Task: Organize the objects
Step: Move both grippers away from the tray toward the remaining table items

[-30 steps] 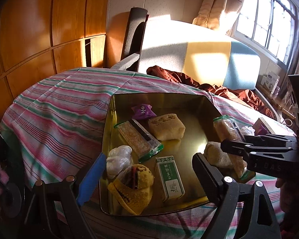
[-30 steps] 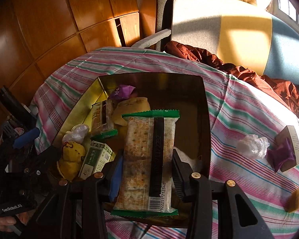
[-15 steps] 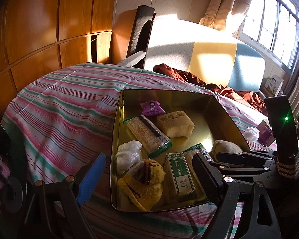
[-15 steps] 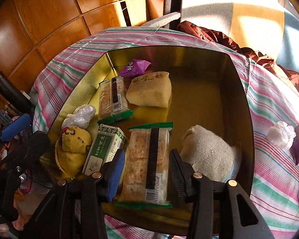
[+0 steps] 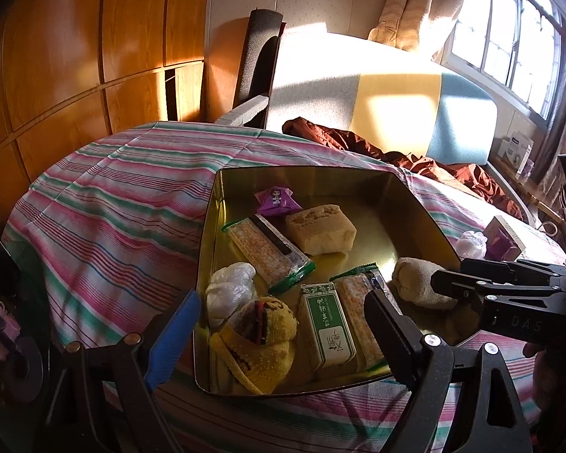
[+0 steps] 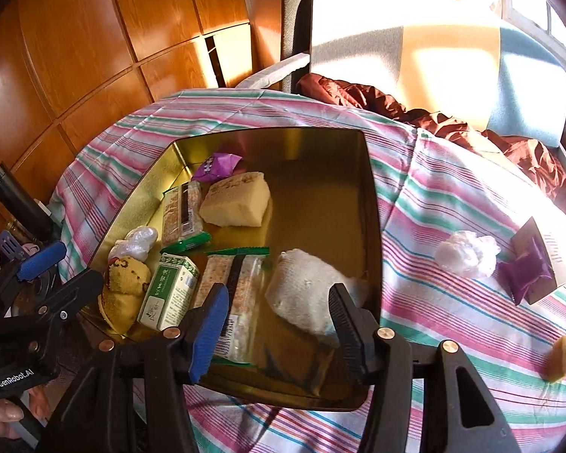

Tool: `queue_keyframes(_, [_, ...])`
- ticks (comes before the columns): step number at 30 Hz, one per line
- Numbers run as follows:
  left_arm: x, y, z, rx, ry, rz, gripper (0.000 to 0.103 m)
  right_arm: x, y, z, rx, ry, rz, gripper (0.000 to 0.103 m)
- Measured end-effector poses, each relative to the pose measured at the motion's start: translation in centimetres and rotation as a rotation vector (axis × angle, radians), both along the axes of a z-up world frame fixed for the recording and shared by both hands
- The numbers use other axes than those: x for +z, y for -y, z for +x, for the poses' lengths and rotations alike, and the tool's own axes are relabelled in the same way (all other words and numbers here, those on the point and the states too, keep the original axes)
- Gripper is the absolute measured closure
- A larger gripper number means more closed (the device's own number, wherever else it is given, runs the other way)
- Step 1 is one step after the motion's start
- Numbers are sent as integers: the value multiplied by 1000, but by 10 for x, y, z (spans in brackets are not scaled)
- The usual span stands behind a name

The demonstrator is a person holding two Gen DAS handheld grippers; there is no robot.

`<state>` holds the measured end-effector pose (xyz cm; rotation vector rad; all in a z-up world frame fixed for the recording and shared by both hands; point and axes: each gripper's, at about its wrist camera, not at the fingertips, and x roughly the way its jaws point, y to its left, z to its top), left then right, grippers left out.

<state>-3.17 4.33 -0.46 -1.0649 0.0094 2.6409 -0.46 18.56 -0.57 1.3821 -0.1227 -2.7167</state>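
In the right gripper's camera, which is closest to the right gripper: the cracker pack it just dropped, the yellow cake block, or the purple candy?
1. Cracker pack, right by the right gripper.
2. Yellow cake block, mid-tin.
3. Purple candy, tin's far corner.

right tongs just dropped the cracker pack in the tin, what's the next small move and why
Probably lift the right tongs clear of the tin and swing right toward the white wad on the cloth. The tongs are open and empty, the cracker pack lies flat in the tin, and the wad looks like the nearest loose item.

Warm low sunlight from the window (image 5: 509, 30), hard shadows, blown-out glare, dark fisheye-curved corners
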Motion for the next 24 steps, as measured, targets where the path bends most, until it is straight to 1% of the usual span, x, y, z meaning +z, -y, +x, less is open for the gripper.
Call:
queue_keyframes(3, [0, -4, 1, -9, 0, -10, 14, 2, -19, 4, -42, -5, 13, 41])
queue_keyframes(12, [2, -19, 1, -35, -2, -29, 14, -4, -94, 18, -174, 35, 85, 41])
queue_keyframes(21, [10, -44, 2, -98, -20, -59, 14, -31, -188, 36, -293, 147, 200, 41])
queue_keyframes(23, [13, -53, 3, -120, -29, -67, 14, -37, -211, 40, -346, 161, 192, 41])
queue_keyframes(24, [15, -59, 3, -134, -33, -70, 14, -41, -222, 43, -383, 164, 172, 41])
